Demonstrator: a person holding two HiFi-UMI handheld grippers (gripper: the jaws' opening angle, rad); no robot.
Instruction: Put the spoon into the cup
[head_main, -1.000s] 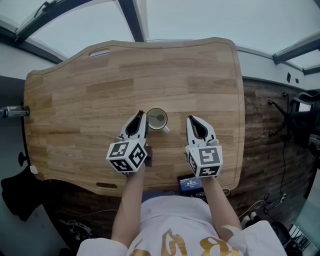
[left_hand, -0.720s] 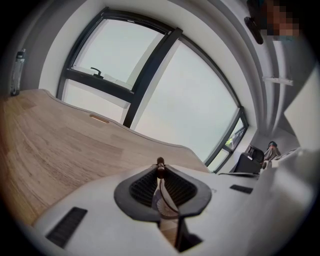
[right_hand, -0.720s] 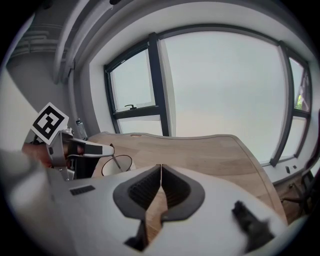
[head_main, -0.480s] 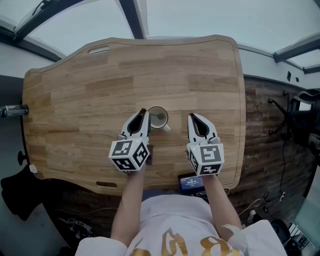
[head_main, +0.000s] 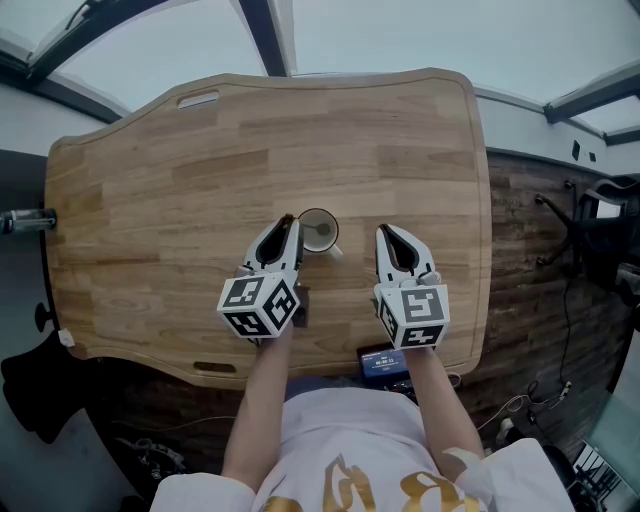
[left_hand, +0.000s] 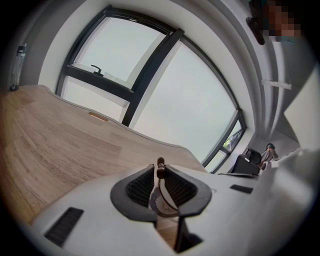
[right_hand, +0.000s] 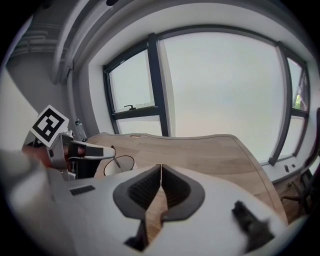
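a light wooden plank desk with rounded corners has a slot cut near its far left corner and a second slot by its near edge. a small dark device with a blue screen sits at the near edge. past the right edge lie dark wood flooring and a black chair.

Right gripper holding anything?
No, the right gripper has its jaws closed together with nothing between them.

Left tool grips spoon
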